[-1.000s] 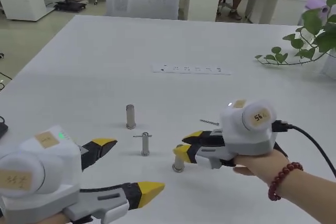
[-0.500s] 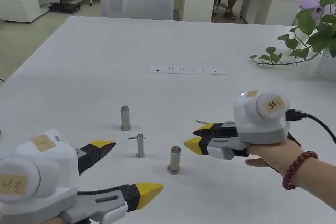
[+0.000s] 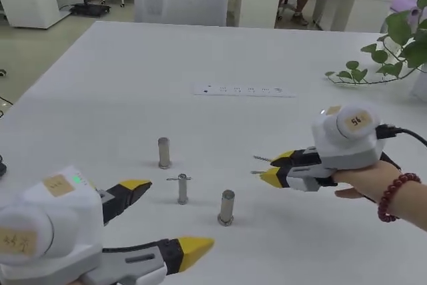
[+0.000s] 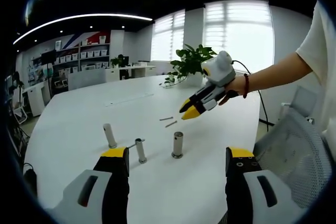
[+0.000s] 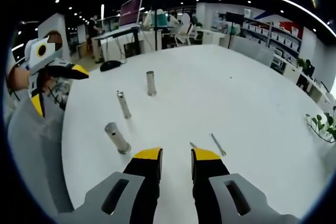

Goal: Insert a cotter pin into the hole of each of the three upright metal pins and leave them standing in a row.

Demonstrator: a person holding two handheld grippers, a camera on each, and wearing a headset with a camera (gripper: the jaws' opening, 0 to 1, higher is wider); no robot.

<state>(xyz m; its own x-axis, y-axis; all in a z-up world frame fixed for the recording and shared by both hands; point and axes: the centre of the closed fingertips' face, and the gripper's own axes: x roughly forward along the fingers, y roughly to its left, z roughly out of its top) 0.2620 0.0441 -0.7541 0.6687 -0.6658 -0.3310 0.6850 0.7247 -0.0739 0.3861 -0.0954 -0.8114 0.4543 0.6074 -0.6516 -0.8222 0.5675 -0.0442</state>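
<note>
On the white table (image 3: 200, 51), three upright metal pins (image 3: 227, 207) are set in a slanting row; only the middle pin (image 3: 182, 193) is crossed by a cotter pin (image 3: 180, 178). Two loose cotter pins (image 3: 264, 159) are found just beside the right gripper (image 3: 272, 168), whose jaws are narrowly parted and empty; the left gripper (image 3: 173, 215) is held wide and empty. A thin pin could be skidded away if it is pinched off-centre.

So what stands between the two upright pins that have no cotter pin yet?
The third upright pin, with a cotter pin through its top, stands between the far bare pin and the near bare pin, in the head view.
</note>
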